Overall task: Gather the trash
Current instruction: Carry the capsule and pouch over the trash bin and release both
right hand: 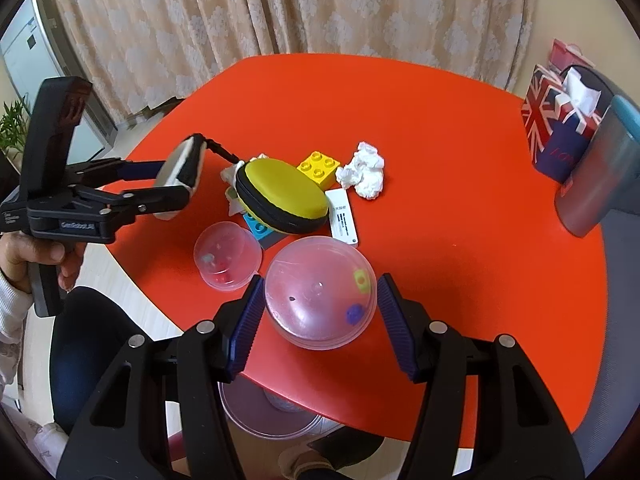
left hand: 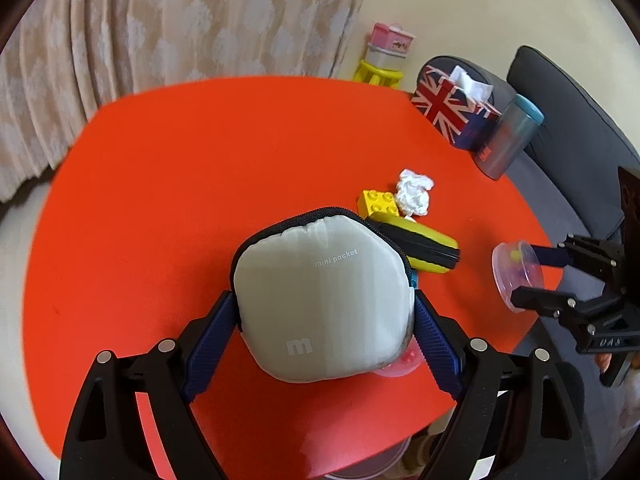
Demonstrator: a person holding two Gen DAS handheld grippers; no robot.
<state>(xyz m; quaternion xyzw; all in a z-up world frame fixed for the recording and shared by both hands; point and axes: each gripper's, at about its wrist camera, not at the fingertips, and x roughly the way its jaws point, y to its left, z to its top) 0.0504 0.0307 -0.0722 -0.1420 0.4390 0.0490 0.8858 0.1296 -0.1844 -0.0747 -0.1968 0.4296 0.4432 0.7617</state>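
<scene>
My left gripper [left hand: 326,312] is shut on the opened lid of a yellow zip pouch [left hand: 324,304], white lining facing me, and holds it up; it also shows in the right wrist view [right hand: 176,184]. The pouch's yellow base [right hand: 282,196] lies on the red table [right hand: 460,208]. A crumpled white tissue [right hand: 362,170] lies behind it, next to a yellow brick [right hand: 318,167]; another tissue [right hand: 232,174] peeks out at the pouch's left. My right gripper [right hand: 320,304] is shut on a clear plastic capsule [right hand: 320,292] with small beads inside, near the table's front edge.
A second clear capsule [right hand: 226,254], a blue brick [right hand: 260,232] and a white card [right hand: 344,216] lie by the pouch. A Union Jack tissue box [right hand: 560,128] and a grey-blue bin [right hand: 604,172] stand at the right edge. A clear bowl [right hand: 264,416] sits below the front edge.
</scene>
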